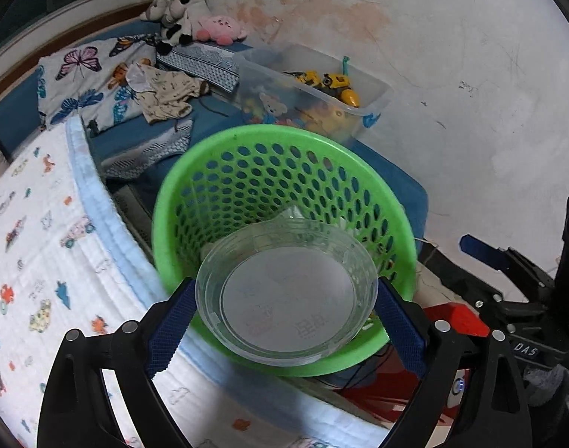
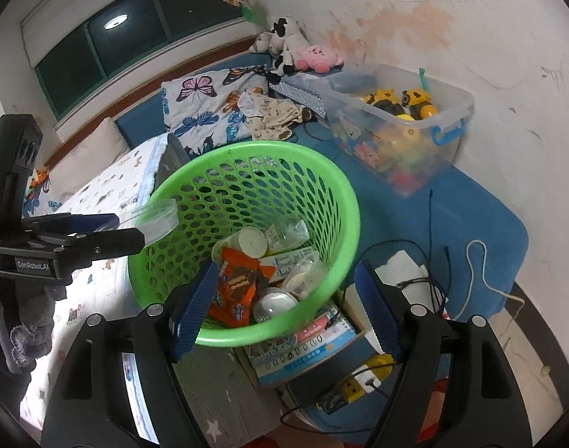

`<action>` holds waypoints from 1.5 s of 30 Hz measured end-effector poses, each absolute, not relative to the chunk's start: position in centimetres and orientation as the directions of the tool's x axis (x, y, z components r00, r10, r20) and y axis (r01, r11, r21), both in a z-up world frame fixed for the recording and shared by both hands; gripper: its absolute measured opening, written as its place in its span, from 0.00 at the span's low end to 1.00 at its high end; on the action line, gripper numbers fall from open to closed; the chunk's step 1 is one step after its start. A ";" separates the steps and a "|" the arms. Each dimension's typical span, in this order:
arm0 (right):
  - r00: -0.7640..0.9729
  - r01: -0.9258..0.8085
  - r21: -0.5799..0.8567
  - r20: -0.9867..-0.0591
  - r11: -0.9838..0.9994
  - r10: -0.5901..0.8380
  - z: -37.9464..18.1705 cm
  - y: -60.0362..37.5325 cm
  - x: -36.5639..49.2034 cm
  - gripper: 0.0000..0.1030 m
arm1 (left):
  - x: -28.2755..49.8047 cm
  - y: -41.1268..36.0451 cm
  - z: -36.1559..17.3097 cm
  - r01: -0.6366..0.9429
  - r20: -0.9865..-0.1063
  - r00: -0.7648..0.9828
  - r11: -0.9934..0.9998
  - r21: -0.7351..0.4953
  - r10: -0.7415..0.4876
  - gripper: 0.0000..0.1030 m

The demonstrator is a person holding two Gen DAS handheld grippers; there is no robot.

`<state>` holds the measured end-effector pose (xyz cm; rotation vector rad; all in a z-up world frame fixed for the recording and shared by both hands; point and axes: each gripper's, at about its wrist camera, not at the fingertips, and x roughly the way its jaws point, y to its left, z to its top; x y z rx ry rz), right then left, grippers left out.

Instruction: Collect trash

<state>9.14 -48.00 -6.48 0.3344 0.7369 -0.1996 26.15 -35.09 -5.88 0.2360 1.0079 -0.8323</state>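
Note:
A green perforated basket [image 2: 247, 149] stands by the bed and holds trash: an orange wrapper [image 2: 239, 283], white lids and small plastic cups. My left gripper [image 1: 286, 291] is shut on a clear round plastic container [image 1: 288, 298], which hangs tilted over the basket's [image 1: 247, 132] near rim. From the right wrist view that left gripper [image 2: 135, 229] reaches in from the left with the container [image 2: 155, 218] at the basket's left rim. My right gripper [image 2: 286, 272] is open over the basket's near side, with nothing between its blue pads. One of its fingers [image 1: 482, 250] shows at the right.
A clear bin of toys [image 2: 396, 127] sits on the blue mat behind the basket, with plush toys [image 2: 284, 48] in the corner. A patterned blanket [image 1: 42, 242] covers the bed on the left. Cables, a power strip [image 2: 363, 380] and a box of booklets [image 2: 307, 343] lie below the basket.

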 end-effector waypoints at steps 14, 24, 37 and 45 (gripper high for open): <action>0.758 0.257 0.274 -0.652 0.927 -0.018 -5.4 -45.8 7.5 0.73 | 24.7 -30.3 -3.3 0.691 -0.770 0.337 0.697 -0.189 -0.542 0.91; 0.770 0.150 0.232 -0.637 0.961 0.033 -3.5 -38.7 7.7 0.77 | 22.9 -21.6 -1.1 0.601 -0.726 0.459 0.781 -0.171 -0.512 0.91; 0.756 0.057 0.188 -0.650 0.981 0.080 -3.0 -30.6 8.5 0.88 | 19.7 -11.4 -0.5 0.452 -0.679 0.607 0.882 -0.134 -0.414 0.91; 0.747 0.058 0.139 -0.663 0.989 0.050 -2.7 -27.4 8.0 0.92 | 17.1 -8.1 -0.7 0.412 -0.655 0.664 0.907 -0.084 -0.362 0.91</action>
